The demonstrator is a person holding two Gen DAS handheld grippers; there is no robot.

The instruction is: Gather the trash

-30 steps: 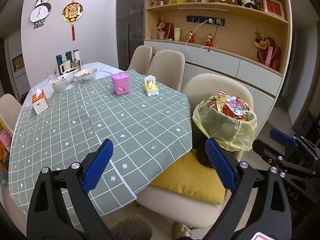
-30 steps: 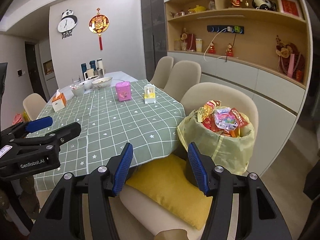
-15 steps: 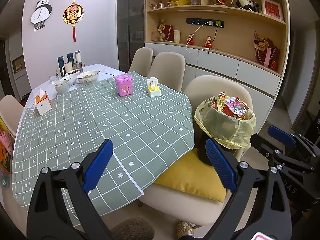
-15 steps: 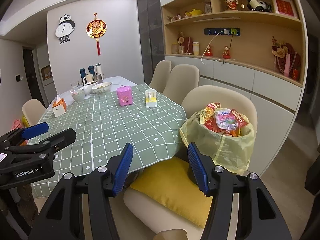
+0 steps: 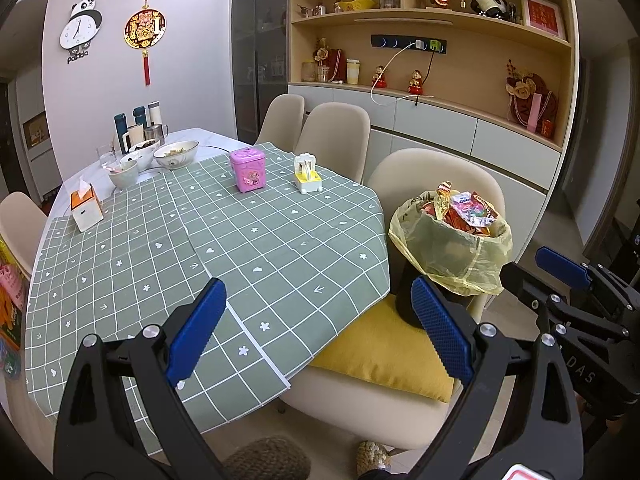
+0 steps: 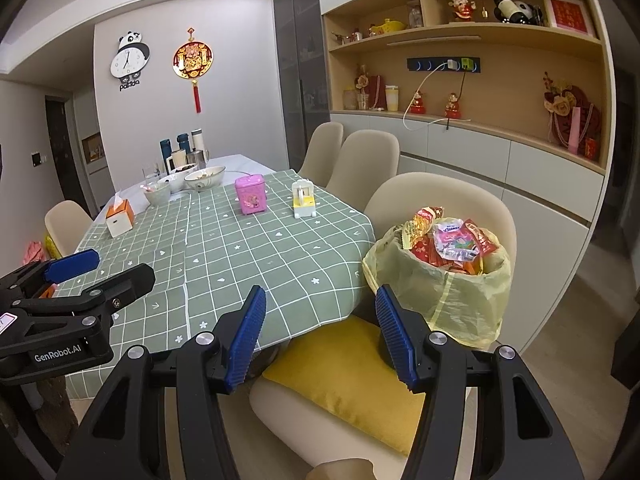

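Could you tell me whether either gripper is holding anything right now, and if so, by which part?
Nothing is held: the left gripper and right gripper are both open and empty.

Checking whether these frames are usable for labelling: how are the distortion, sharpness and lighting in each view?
Left wrist view: strong fisheye bending of the shelves, dark vignette corners, even indoor light, wrappers in the trash bag sharp. Right wrist view: same curvature and vignette, ceiling edge bowed; tablecloth grid crisp, no motion blur; both hand-held grippers are in focus.
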